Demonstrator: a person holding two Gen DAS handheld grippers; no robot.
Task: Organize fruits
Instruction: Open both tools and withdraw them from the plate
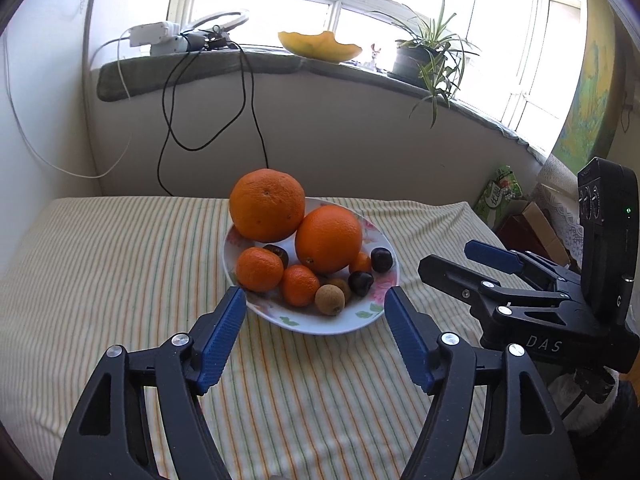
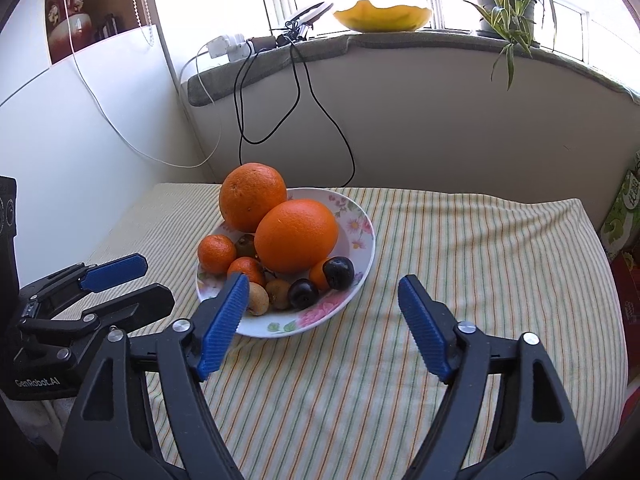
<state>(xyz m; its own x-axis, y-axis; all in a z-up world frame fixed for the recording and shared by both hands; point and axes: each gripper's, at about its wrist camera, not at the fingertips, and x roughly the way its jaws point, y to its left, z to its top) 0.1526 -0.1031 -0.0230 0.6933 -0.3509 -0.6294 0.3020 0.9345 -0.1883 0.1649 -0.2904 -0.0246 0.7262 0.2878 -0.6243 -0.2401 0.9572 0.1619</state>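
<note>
Glossy floral ceramic plate (image 1: 256,308), dimpled orange peel (image 1: 266,204), striped woven cloth (image 1: 120,280), ribbed plastic tongs pads (image 1: 218,344).

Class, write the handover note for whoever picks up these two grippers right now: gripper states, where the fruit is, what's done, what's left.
Left gripper: jaws open, empty, just short of the plate.
Right gripper: jaws open, empty, at the plate's near edge.
Fruit: all on the floral plate on the striped cloth: two big oranges, small mandarins, dark plums, brown longans.
Done: nothing visibly sorted.
Left: all of the organizing.
</note>
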